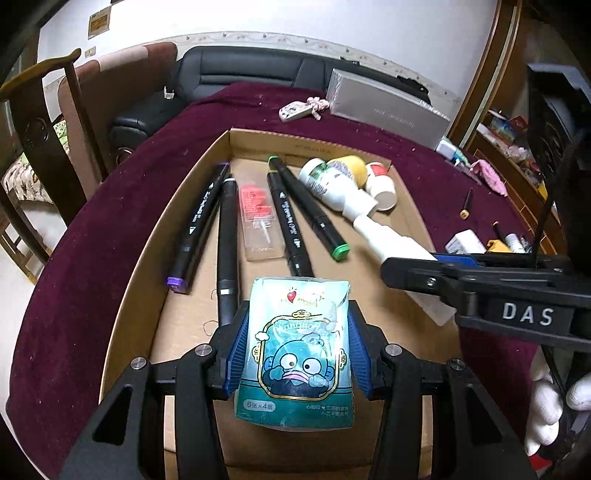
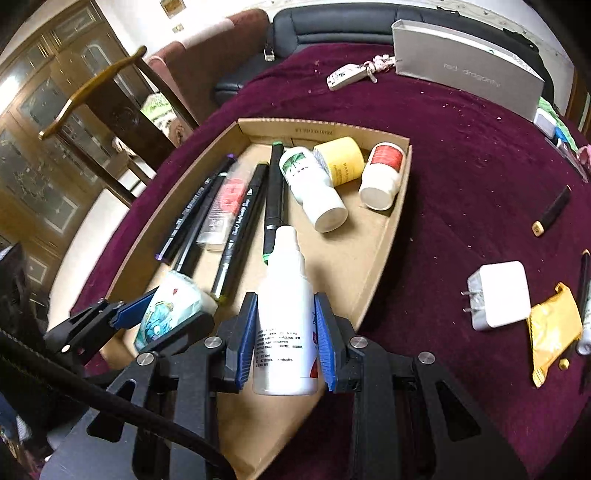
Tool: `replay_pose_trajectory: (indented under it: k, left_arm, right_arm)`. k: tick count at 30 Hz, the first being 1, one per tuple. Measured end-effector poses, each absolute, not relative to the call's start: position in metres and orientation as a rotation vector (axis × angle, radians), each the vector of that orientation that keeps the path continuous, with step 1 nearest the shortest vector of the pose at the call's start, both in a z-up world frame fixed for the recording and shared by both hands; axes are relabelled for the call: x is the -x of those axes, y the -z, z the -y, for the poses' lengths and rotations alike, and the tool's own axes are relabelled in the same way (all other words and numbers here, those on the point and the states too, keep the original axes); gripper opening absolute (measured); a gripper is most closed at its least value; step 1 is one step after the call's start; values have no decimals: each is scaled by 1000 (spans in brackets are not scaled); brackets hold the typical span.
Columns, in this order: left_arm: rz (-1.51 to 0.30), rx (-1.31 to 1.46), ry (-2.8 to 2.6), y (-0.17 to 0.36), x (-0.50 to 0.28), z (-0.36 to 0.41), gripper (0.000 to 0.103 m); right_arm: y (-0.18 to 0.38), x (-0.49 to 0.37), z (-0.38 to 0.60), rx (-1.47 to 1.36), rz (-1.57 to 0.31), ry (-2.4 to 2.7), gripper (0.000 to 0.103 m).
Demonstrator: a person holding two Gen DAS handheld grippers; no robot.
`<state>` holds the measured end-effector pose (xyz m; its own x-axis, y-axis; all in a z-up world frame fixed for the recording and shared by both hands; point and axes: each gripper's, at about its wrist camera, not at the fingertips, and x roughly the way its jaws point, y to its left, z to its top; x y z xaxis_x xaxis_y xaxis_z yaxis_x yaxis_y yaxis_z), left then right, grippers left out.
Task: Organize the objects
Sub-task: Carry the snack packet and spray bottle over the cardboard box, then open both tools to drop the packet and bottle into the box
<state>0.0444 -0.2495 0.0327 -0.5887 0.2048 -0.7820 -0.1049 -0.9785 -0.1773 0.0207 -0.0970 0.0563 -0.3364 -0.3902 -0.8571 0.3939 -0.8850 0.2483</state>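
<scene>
I have the left gripper [image 1: 293, 347] clamped on a small blue cartoon-printed tissue packet [image 1: 295, 354] and the right gripper [image 2: 286, 343] clamped on a white plastic dropper bottle [image 2: 284, 317], both over the near end of the shallow cardboard tray [image 2: 384, 251], since markers fill its far left and bottles its far right.

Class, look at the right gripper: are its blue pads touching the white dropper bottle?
Touching. The right wrist view shows the right gripper with both blue pads pressed flat against the sides of the white dropper bottle, no gap.

White wall [image 1: 258, 18], black sofa [image 1: 240, 74], wooden chair [image 2: 110, 96].
</scene>
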Motion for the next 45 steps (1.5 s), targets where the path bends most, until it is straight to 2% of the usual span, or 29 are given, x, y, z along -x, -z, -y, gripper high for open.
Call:
replay_pose_trajectory:
  k: [13,18,20,24,30,36,45]
  left_arm:
    - [230,1354,-2624,-26,-36,263,47]
    - [248,1342,-2622,-34,-40,268,57]
    - [244,1341,-2624,-37,-40,269,58]
    - [271,1335,-2617,-40,-41,272,58]
    - [313,1279,-2630,-47,-48,280,59]
    - [508,1221,-2644,-59,-56,302,59]
    - [498,1182,-2667,-73,-67,281,61]
  right_arm:
    - [-38,-14,113,-1500,-31,2209,28]
    - [-38,-14,112,-1512,-4,2201,28]
    - [-39,-15,111,-1509,10,2203,29]
    - [-44,-19,110,-1486,7,2234,39]
    - [-60,-28,107,-1402,-41,2311,45]
    - [-74,-40,101,-1311,-126,2408,46]
    - [-93,-62,71,-1196,-148,2541,48]
